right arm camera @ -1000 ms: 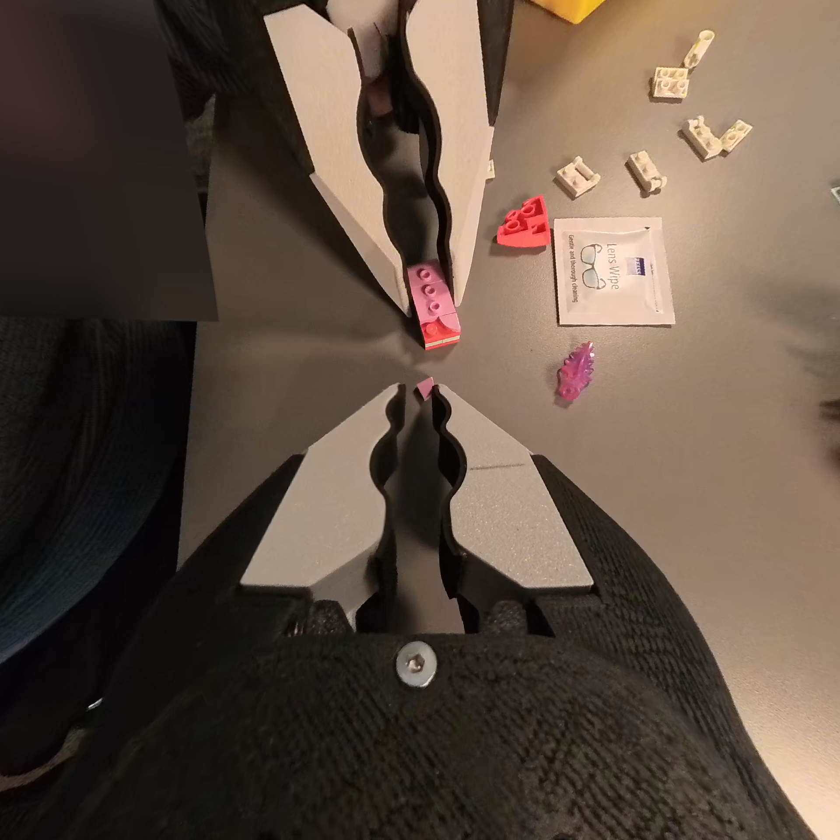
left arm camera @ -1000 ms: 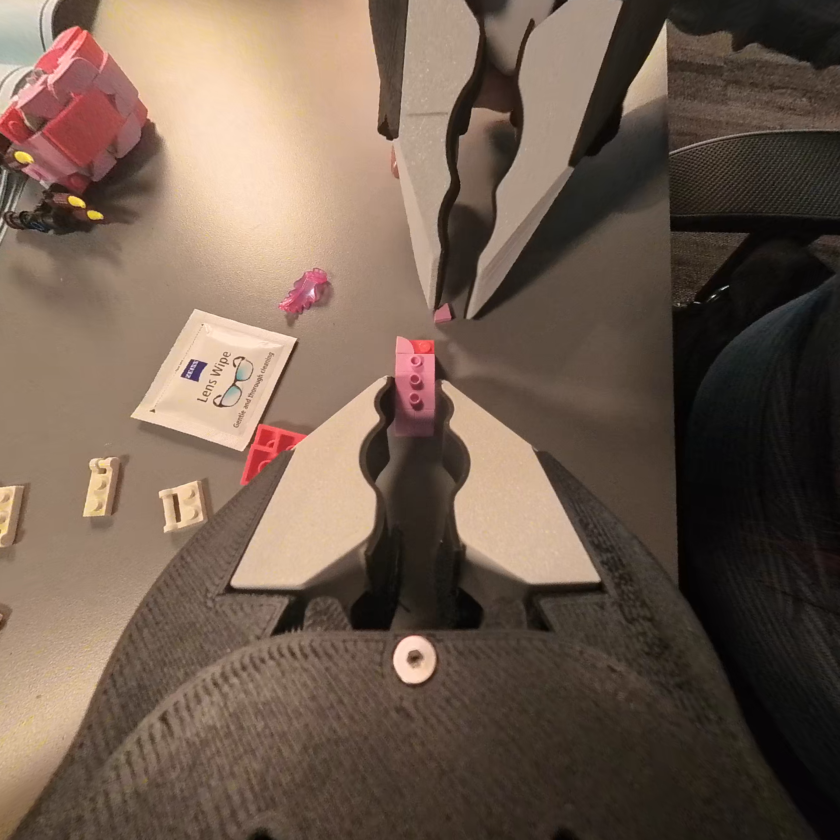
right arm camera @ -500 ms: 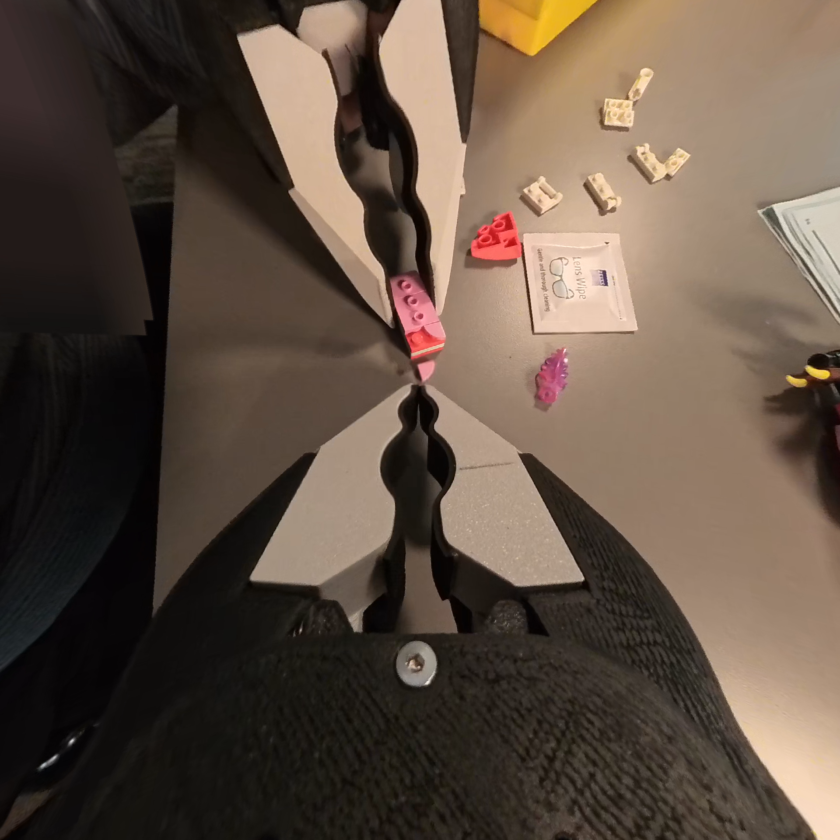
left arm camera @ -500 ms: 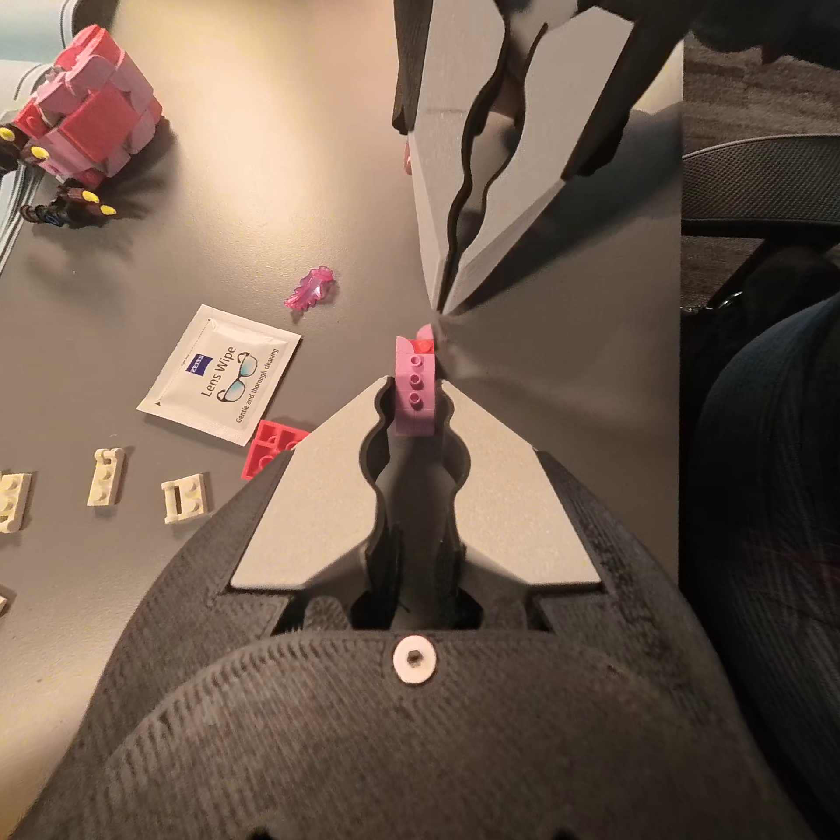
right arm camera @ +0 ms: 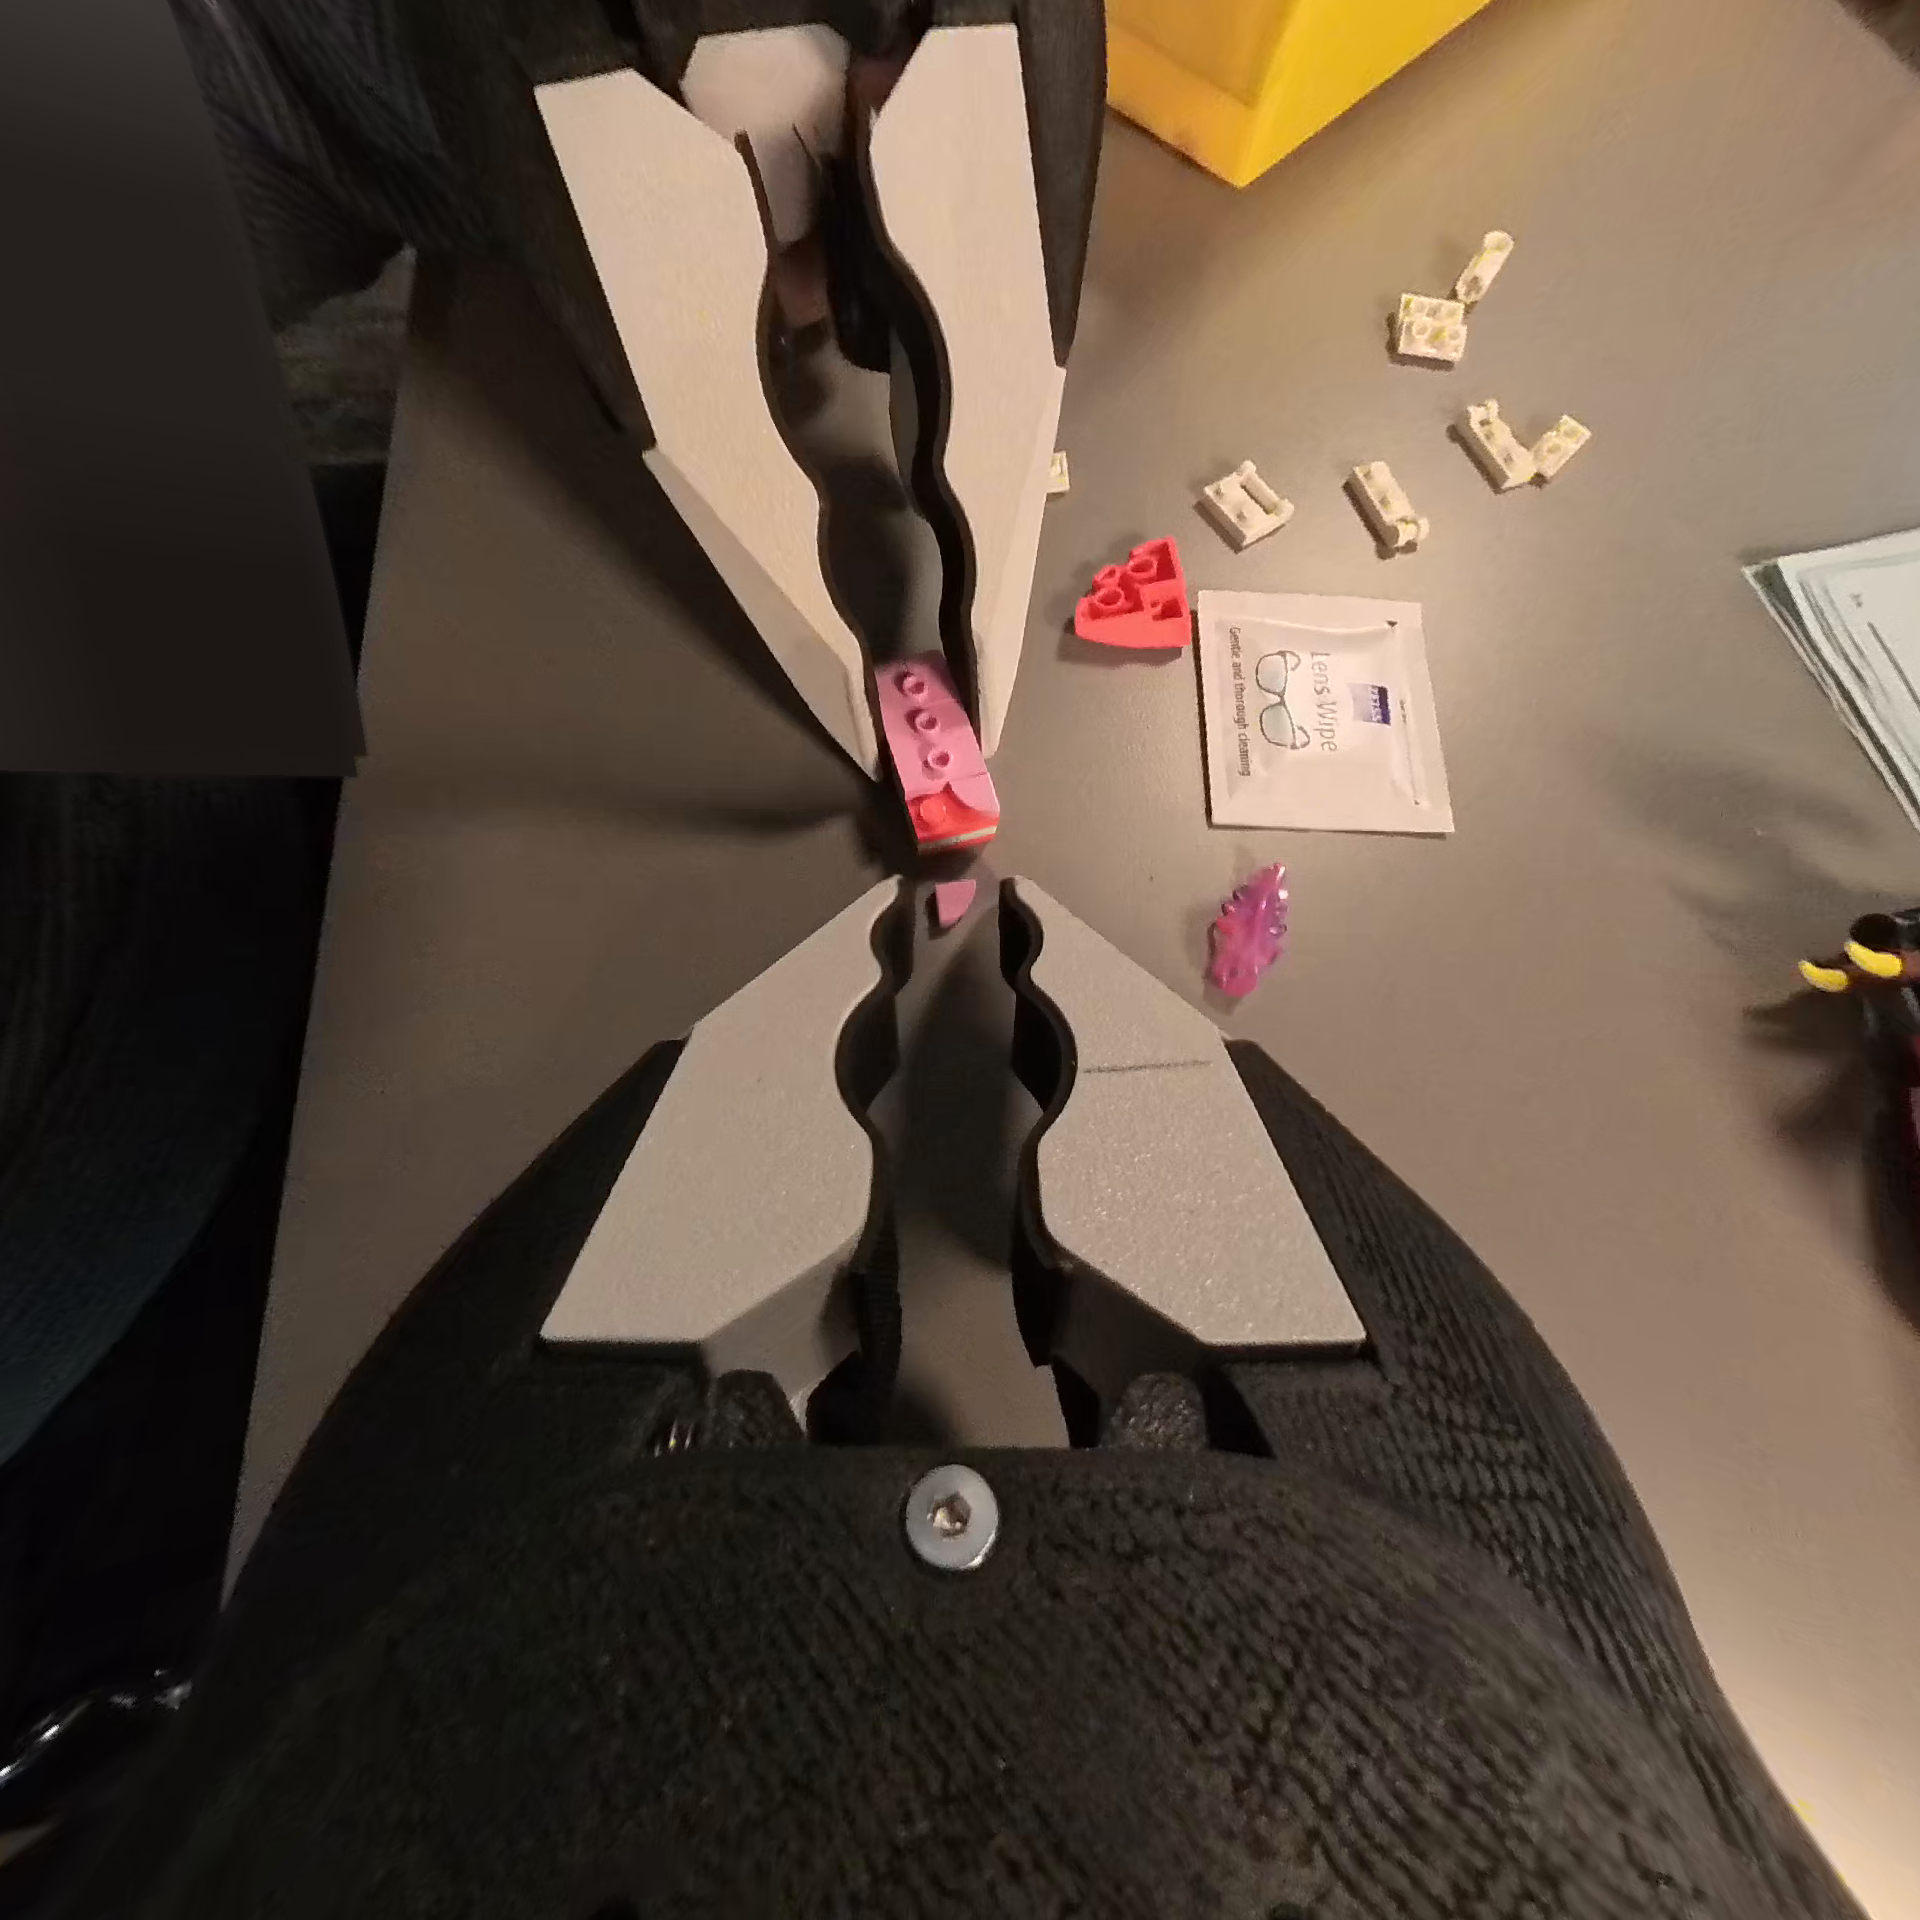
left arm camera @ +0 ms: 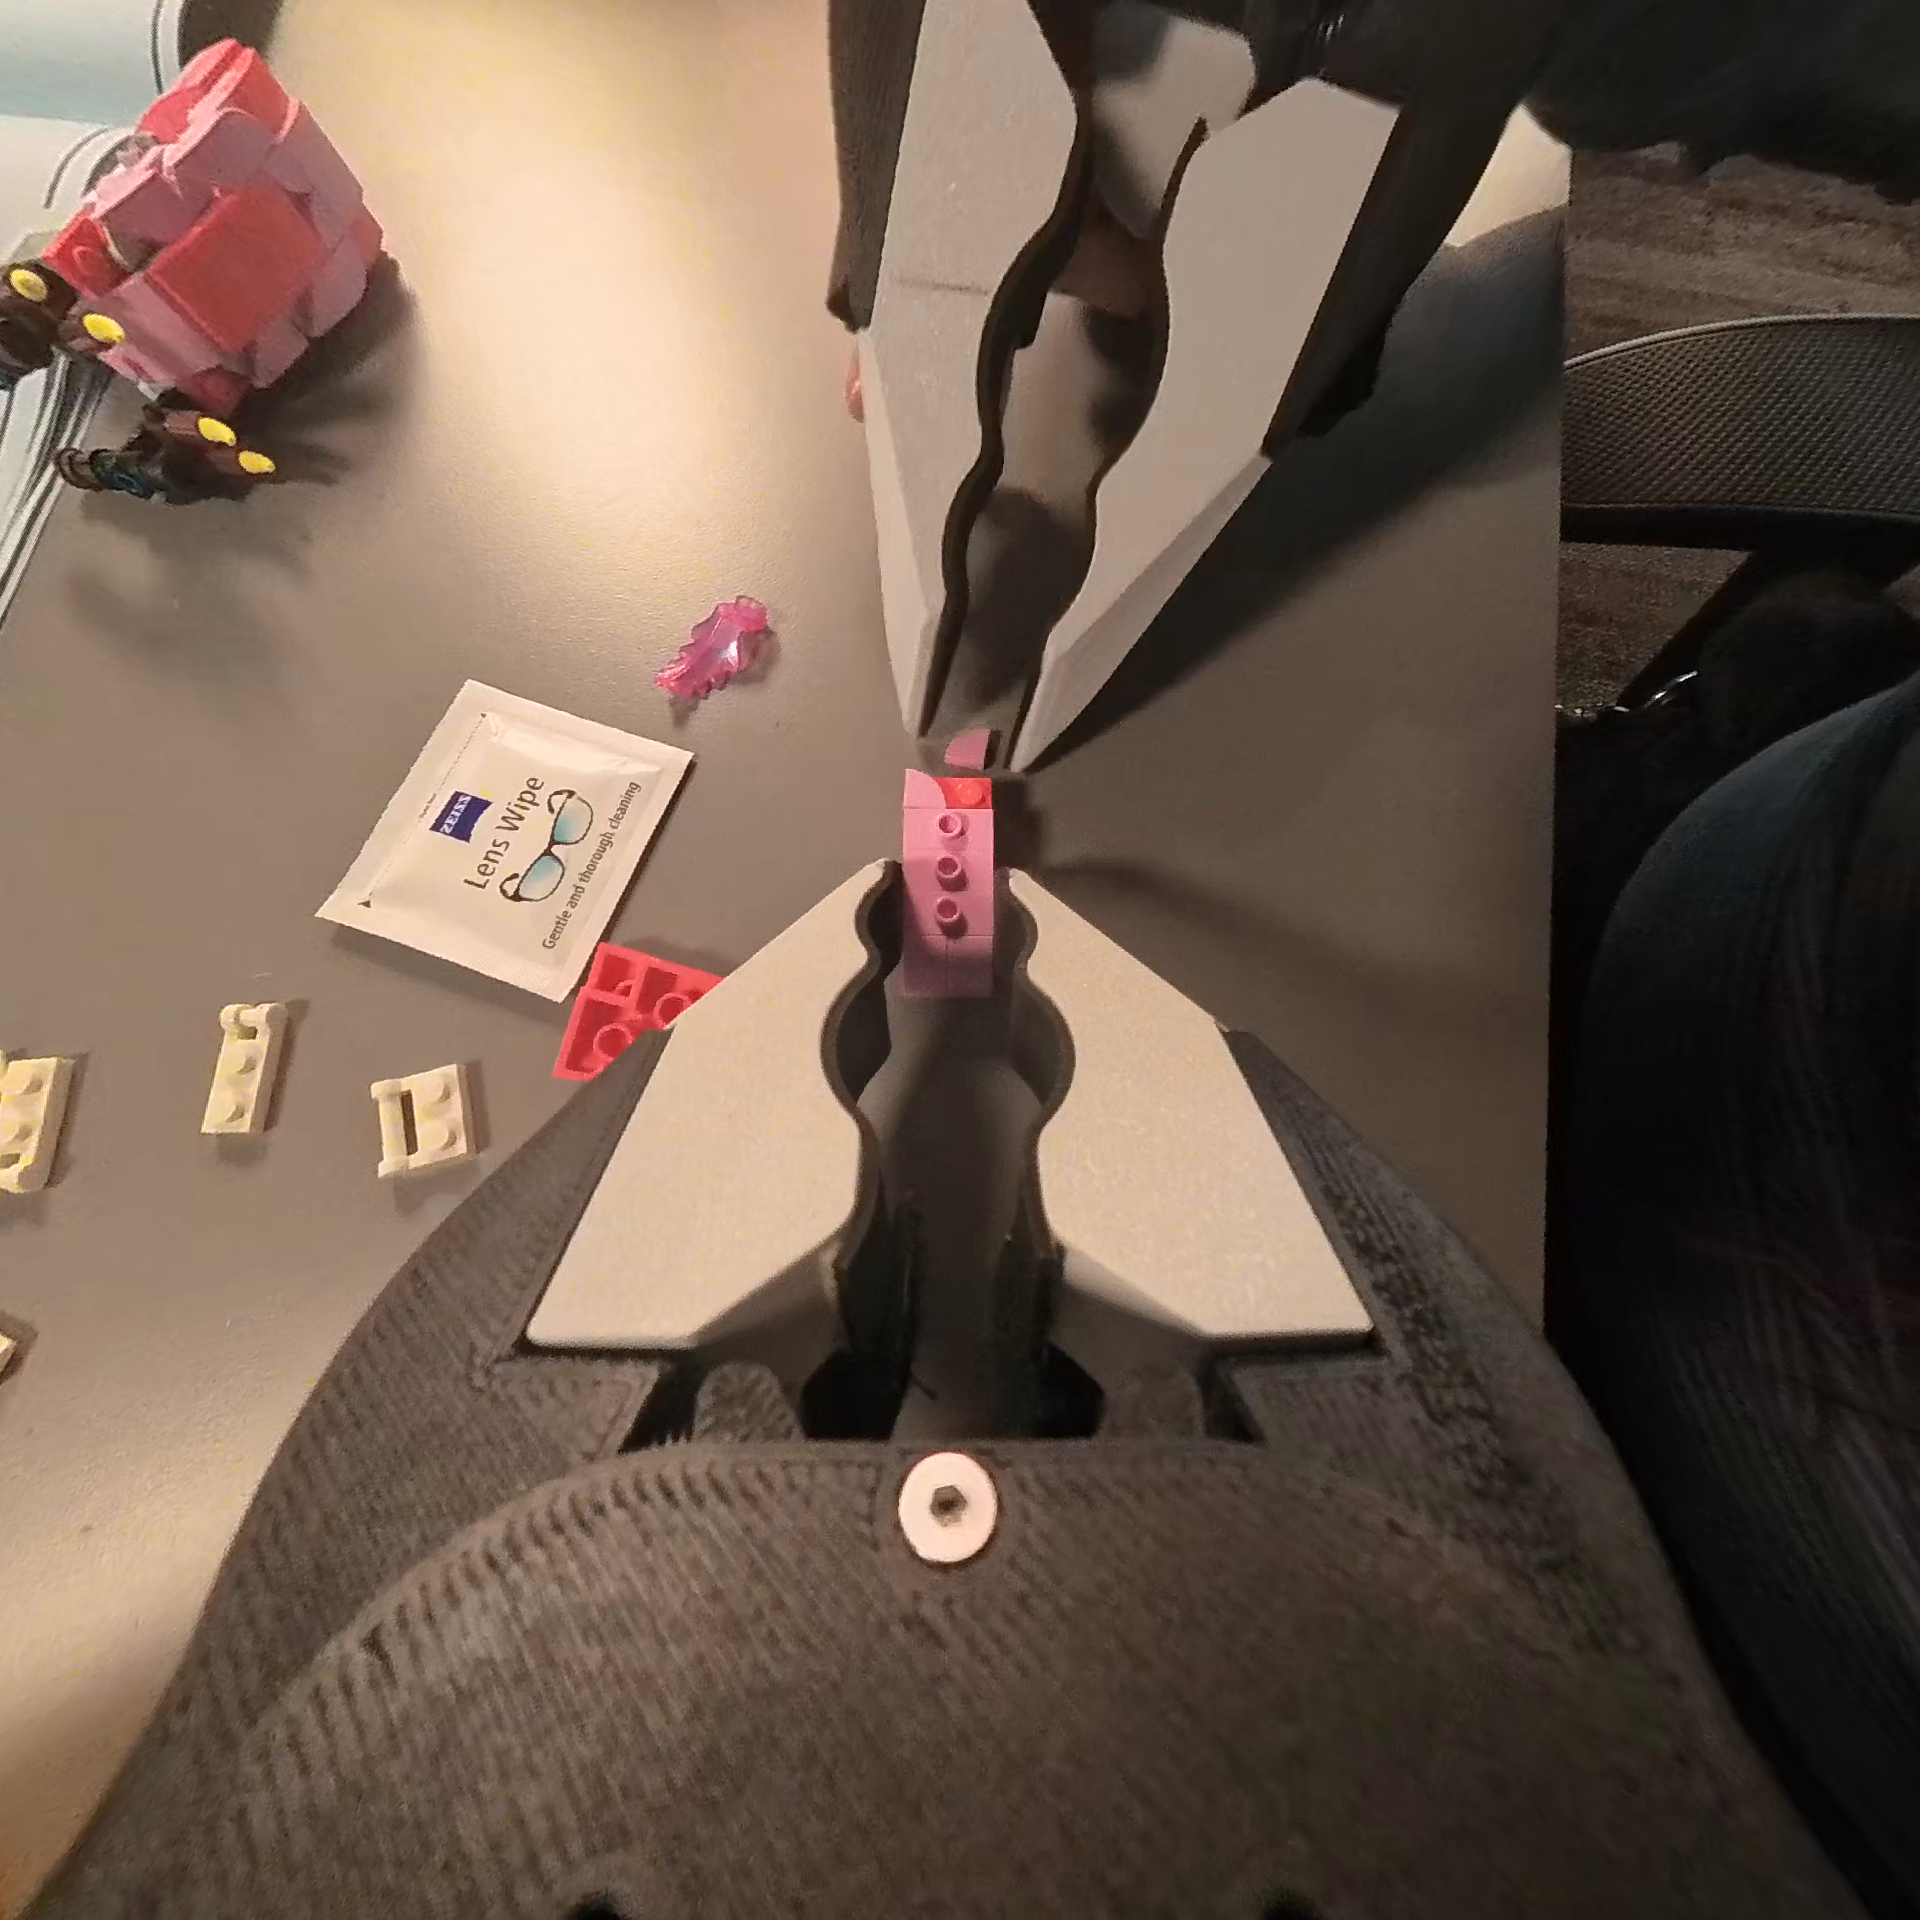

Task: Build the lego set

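My left gripper (left arm camera: 948, 873) is shut on a pink studded brick stack (left arm camera: 948, 914) with a red piece (left arm camera: 966, 792) at its far end. Both pads press its sides. It also shows in the right wrist view (right arm camera: 928, 727). My right gripper (right arm camera: 951, 888) faces it tip to tip and is open. A tiny pink piece (right arm camera: 954, 902) lies between its fingertips with a gap on each side. In the left wrist view this piece (left arm camera: 968, 750) sits just beyond the red end, between the right gripper's tips.
On the grey table (left arm camera: 1299, 831) lie a white wipe sachet (left arm camera: 509, 836), a red wedge plate (left arm camera: 623, 1013), a clear pink leaf (left arm camera: 717, 655) and several cream pieces (left arm camera: 426, 1117). A red-pink block build (left arm camera: 218, 281) stands far left. A yellow bin (right arm camera: 1268, 73) and papers (right arm camera: 1860, 655) also show. Left and right tips are no more than a few centimetres apart. My right tips are roughly 4 cm from the clear pink leaf (left arm camera: 717, 655). The right camera catches it too, in the right wrist view (right arm camera: 1242, 916).
The right gripper pinched the tiny pink piece, then shut fully with the piece slipped out ahead of its tips. It has now opened again around the piece. The left grasp is unchanged.
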{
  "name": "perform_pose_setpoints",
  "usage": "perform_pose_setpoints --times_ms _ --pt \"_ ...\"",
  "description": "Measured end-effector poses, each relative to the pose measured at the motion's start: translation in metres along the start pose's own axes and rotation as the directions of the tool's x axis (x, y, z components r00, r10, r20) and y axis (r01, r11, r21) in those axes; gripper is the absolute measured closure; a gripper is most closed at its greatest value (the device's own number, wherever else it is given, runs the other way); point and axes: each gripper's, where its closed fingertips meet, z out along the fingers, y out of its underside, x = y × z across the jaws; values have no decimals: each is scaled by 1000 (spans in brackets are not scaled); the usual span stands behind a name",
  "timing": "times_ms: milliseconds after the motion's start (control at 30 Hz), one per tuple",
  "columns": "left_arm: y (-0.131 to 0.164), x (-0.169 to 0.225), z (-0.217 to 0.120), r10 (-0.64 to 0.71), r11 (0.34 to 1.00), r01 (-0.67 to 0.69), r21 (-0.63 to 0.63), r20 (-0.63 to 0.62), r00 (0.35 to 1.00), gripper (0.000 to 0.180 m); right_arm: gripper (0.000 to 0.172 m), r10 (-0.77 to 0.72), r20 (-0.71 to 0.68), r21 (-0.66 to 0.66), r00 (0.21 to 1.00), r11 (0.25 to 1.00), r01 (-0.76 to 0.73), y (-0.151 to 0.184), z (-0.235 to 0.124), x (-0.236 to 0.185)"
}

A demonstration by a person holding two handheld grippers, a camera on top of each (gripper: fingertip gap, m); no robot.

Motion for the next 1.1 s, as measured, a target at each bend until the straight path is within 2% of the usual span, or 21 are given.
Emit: perform_pose_setpoints --times_ms 133,433,667,1100 --pt "0 0 0 1 1000 -1 0 -3 1000 164 165 -9 27 -7 1000 1000 9 -1 2 -2" --pt "0 0 0 2 1000 -2 0 -4 1000 164 166 -18 -2 -12 1000 1000 18 -2 2 1" --pt "1 0 0 3 1000 -3 0 -2 1000 164 166 11 16 86 1000 996 -13 -25 -1 -4" --pt "1 -1 1 -3 1000 3 0 12 1000 164 166 -66 -62 14 996 998 67 -20 5 -6"
